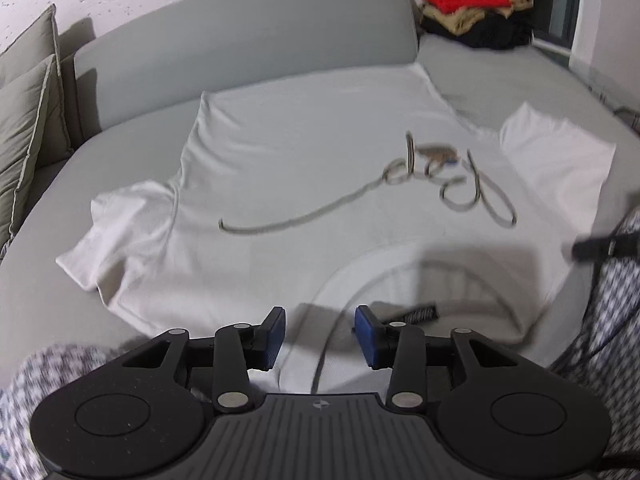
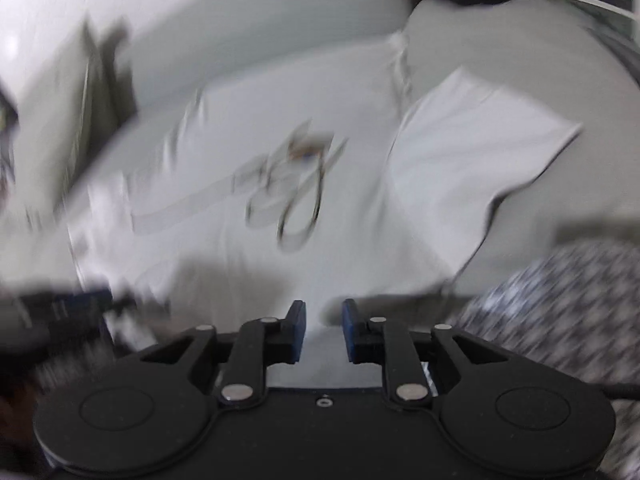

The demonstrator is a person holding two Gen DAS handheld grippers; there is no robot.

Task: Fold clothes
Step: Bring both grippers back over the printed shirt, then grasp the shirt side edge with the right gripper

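A white T-shirt [image 1: 300, 168] lies spread flat on the grey sofa seat [image 1: 520, 80], print side up, with a grey script print [image 1: 440, 176] across the chest. Its collar [image 1: 420, 280] lies nearest to me and the sleeves stick out left [image 1: 120, 232] and right [image 1: 556, 152]. My left gripper [image 1: 322, 334] hovers open just above the collar's left end, nothing between its blue pads. The right wrist view is blurred. There my right gripper [image 2: 323, 328] stands open over the shirt's shoulder edge, near the right sleeve [image 2: 460, 160], gripping nothing. It shows as a dark shape [image 1: 600, 246] in the left wrist view.
A pile of red, tan and black clothes [image 1: 476, 4] sits at the sofa's far right corner. Olive cushions [image 1: 28, 112] lean at the left beside the grey backrest [image 1: 240, 40]. Black-and-white patterned fabric [image 1: 612, 312] fills the near right and near left corners.
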